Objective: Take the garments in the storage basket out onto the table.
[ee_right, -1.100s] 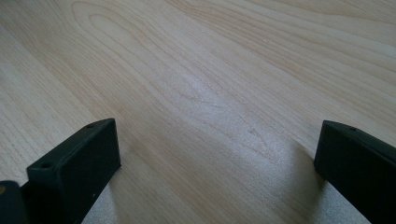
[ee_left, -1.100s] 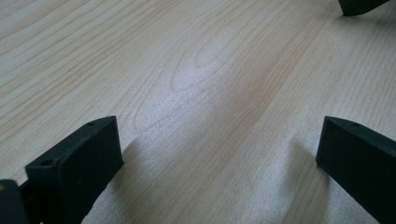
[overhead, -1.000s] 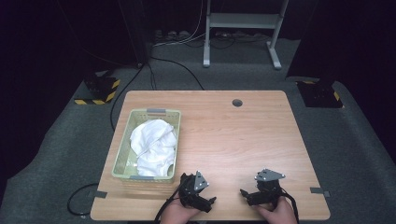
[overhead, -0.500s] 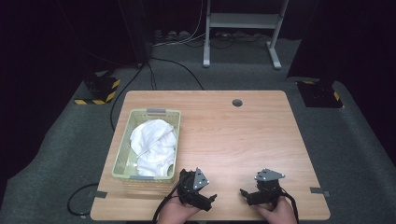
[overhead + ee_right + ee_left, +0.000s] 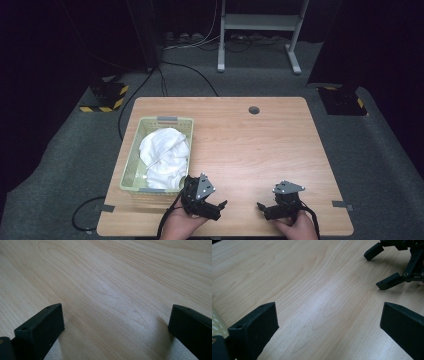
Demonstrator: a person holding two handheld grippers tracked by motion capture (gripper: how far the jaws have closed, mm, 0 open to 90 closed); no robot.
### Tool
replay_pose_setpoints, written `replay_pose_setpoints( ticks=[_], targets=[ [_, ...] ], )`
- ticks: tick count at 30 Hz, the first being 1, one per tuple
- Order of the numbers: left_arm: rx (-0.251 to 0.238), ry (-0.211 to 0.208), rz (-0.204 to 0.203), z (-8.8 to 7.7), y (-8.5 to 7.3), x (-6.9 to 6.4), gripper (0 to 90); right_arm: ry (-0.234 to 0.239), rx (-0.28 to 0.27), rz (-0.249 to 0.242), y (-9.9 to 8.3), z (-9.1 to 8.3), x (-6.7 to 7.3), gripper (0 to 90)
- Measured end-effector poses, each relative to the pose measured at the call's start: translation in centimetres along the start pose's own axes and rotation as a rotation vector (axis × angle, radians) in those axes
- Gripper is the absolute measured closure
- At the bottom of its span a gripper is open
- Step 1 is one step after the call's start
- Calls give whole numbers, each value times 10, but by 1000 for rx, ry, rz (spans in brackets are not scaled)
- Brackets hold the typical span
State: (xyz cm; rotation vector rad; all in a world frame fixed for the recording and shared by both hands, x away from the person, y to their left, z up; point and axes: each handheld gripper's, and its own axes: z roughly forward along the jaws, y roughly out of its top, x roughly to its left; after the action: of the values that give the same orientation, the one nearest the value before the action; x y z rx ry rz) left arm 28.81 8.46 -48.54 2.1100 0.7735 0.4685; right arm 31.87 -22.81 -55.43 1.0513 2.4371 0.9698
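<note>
Barely any change from the pictures a second and half a second earlier: both tongs sat at the near edge of the bench (image 5: 280, 140) then and sat there now, nothing picked up. Only a slight shift of the left tongs (image 5: 216, 209), tips angled toward the middle.

Left tongs: apart, nothing between them, hovering low over bare wood just beside the near right corner of the basket (image 5: 131, 176). In the left gripper view a sliver of the basket's perforated wall (image 5: 217, 323) showed at the far left edge, and the right tongs (image 5: 384, 268) appeared opposite, also spread.

Right tongs (image 5: 264, 209): apart, empty, low over the bench, well apart from the basket. The right gripper view showed wood grain between the jaws.

The white cloth (image 5: 162, 157) lay bunched inside the basket, filling most of it, a fold hanging toward the near end. Untouched; neither tongs contacted it or the basket.

Judgement: work had not really started. No progress on the cloth, tongs in a ready pose. Likely next step was the left tongs reaching up and left over the basket rim to pinch the cloth, being nearest. The right would need a long cross-bench reach. Risk: snagging the basket wall or dragging the light basket along when lifting.
</note>
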Motion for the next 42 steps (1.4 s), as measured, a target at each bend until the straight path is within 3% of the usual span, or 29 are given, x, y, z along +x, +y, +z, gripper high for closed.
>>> replay_pose_setpoints(
  ticks=[29, 42],
  targets=[
    [-37, 109, -53, -36, 3, 42, 16, 0, 0, 0, 0, 0, 0, 0],
    [-22, 173, -95, -47, 2, 74, 16, 0, 0, 0, 0, 0, 0, 0]
  ],
)
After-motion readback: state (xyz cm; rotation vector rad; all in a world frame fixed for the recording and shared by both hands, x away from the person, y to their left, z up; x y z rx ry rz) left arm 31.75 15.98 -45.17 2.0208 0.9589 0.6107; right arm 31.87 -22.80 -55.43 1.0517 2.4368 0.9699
